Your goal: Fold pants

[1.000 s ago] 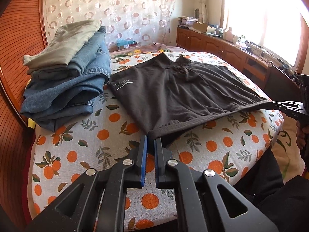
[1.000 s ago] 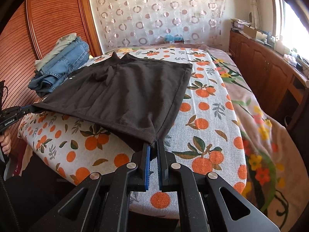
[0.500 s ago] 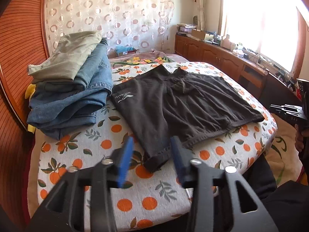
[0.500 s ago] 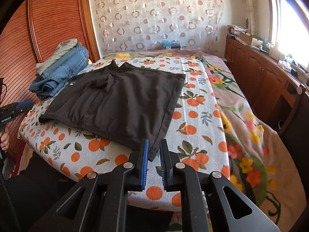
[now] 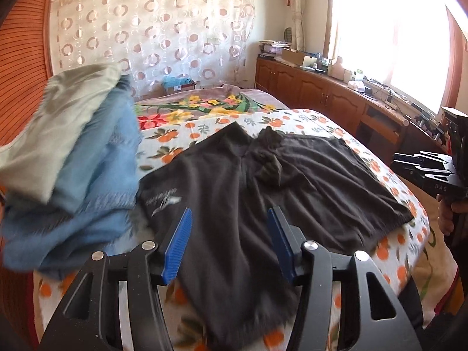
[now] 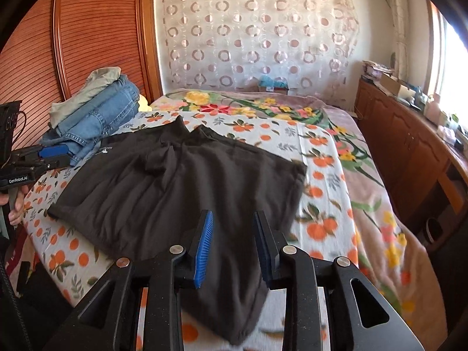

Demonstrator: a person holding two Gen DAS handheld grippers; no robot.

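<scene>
Dark brown shorts (image 5: 263,181) (image 6: 175,193) lie flat on the orange-print bed cover (image 5: 295,120) (image 6: 321,204), waistband toward me and legs pointing away. My left gripper (image 5: 229,219) hovers above the near left part of the shorts. Its jaws are opening and nothing is between its blue pads. My right gripper (image 6: 233,220) hovers above the near right corner of the shorts. Its jaws are opening too, and the pads hold nothing. Each gripper also shows at the edge of the other's view, held by a hand.
A stack of folded jeans and a grey-green garment (image 5: 73,169) (image 6: 96,111) sits at the bed's left side against a wooden slatted wall (image 6: 87,38). A wooden cabinet (image 5: 321,93) (image 6: 409,146) runs along the right under the window. A floral blanket (image 6: 365,175) covers the far and right bed.
Both grippers let go of the shorts' near corners, opened, and rose forward over the garment. The shorts now lie slack on the bed instead of stretched between the grippers.
</scene>
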